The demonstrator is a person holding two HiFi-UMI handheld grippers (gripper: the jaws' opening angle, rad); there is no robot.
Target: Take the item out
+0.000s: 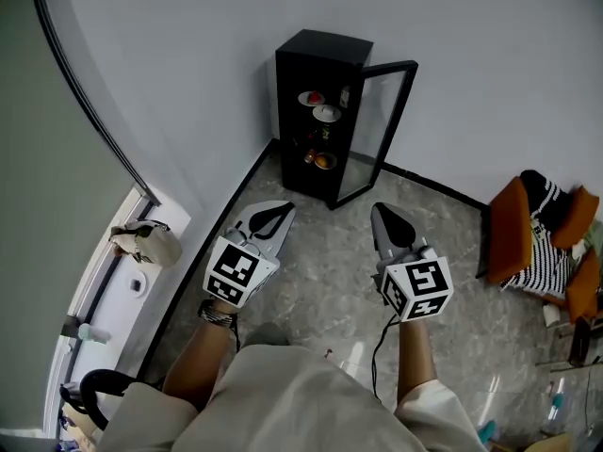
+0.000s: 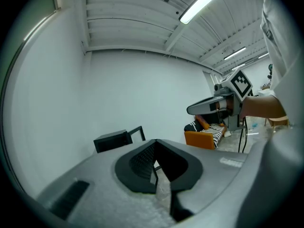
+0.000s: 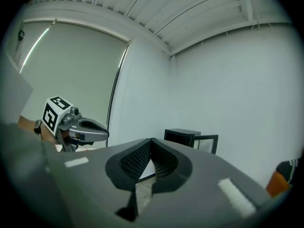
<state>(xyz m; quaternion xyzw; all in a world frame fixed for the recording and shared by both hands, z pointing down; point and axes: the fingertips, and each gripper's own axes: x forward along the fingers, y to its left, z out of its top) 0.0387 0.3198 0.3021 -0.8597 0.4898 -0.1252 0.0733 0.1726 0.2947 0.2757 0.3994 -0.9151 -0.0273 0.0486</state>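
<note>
Left hand-held gripper (image 1: pixel 273 217) and right hand-held gripper (image 1: pixel 390 220), both closed empty, face black cabinet (image 1: pixel 318 51) of dishes (image 1: pixel 326 113).

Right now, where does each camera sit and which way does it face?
Head view: on the person's head, looking steeply down at floor and open cabinet; shows both forearms, left gripper, right gripper.
Left gripper view: on the left gripper, along its shut jaws toward the cabinet; right gripper at right.
Right gripper view: on the right gripper, along its shut jaws toward the cabinet; left gripper at left.
Shared: all three see the cabinet; each gripper view sees the other gripper.
</note>
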